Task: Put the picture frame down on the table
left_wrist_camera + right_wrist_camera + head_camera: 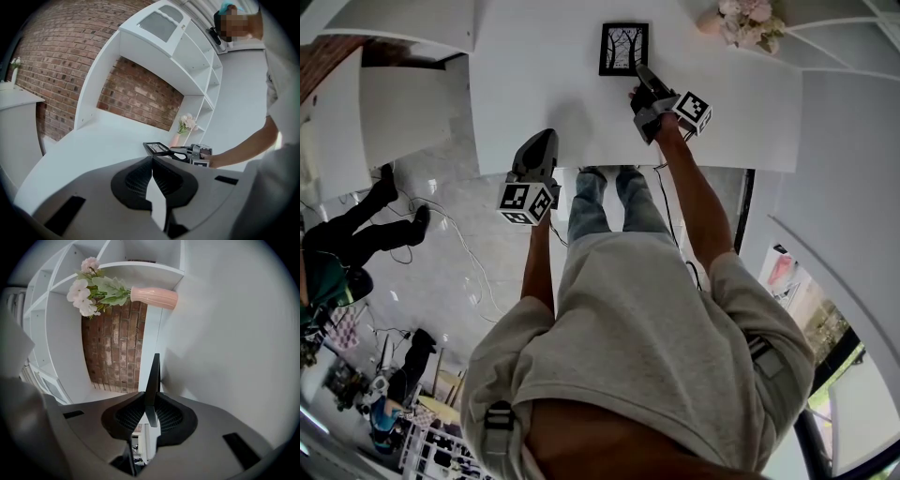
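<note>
A black picture frame (623,49) with a tree drawing lies face up, low over the far part of the white table (534,84). My right gripper (643,73) is shut on its near right edge. In the right gripper view the frame (153,376) stands edge-on between the jaws. From the left gripper view the frame (156,148) looks nearly flat by the tabletop, with the right gripper (180,152) behind it; I cannot tell whether it touches. My left gripper (546,137) hangs shut and empty over the table's near edge, its jaws (151,161) pressed together.
A pink vase of pale flowers (745,21) stands at the table's far right, close to the frame, and shows again (154,295) ahead of the right gripper. White shelves (197,61) and a brick wall (140,96) back the table. People's legs and cables are on the floor at left (366,225).
</note>
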The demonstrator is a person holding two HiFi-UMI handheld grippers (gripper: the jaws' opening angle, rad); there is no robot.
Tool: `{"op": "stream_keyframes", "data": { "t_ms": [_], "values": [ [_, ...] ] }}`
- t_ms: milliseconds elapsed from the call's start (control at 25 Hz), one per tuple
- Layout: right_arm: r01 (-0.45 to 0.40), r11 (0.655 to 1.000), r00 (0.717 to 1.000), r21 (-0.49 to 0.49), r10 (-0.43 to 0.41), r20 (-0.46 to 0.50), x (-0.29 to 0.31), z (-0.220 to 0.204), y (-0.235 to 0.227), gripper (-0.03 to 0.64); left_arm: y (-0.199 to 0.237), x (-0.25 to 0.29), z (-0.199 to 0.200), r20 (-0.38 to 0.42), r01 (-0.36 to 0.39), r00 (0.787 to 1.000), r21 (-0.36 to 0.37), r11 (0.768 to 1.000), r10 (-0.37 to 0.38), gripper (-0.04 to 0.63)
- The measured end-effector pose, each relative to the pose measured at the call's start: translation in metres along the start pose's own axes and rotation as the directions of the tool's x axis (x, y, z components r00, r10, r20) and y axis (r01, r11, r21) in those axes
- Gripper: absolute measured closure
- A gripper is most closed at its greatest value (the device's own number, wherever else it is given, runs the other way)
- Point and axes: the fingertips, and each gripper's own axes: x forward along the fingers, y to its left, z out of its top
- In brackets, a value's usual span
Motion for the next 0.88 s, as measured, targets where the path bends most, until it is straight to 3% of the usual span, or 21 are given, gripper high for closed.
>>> {"op": "stream_keyframes", "data": {
  "t_ms": [280, 400, 560, 720, 880],
  "values": [
    [0.038, 0.999, 0.999, -0.026, -0.039, -0.006, 0.000, -0.001, -0.008, 0.501, -0.001, -0.001, -0.001, 0.001, -0.001, 1.000, -0.004, 1.000, 0.001, 0.578],
    [0.042, 0.995, 0.998, -0.086, -0.046, -0.043, 0.002, -0.007, -0.004, 0.400, -0.002, -0.002, -0.001, 0.000, 0.001, 1.000, -0.004, 1.000, -0.001, 0.578],
    [0.061, 0.973, 0.991, -0.222, -0.086, -0.103, 0.004, -0.016, 0.001, 0.384, -0.004, -0.002, -0.001, 0.000, 0.009, 1.000, -0.001, 1.000, -0.009, 0.578],
    [0.089, 0.923, 0.977, -0.375, -0.153, -0.147, 0.007, -0.022, 0.003, 0.356, -0.005, -0.002, 0.000, 0.002, 0.013, 1.000, 0.000, 1.000, -0.013, 0.578],
    [0.109, 0.820, 0.950, -0.562, -0.253, -0.185, 0.007, -0.028, -0.002, 0.351, -0.005, -0.004, -0.001, 0.003, 0.014, 1.000, 0.000, 1.000, -0.014, 0.578]
  ]
}}
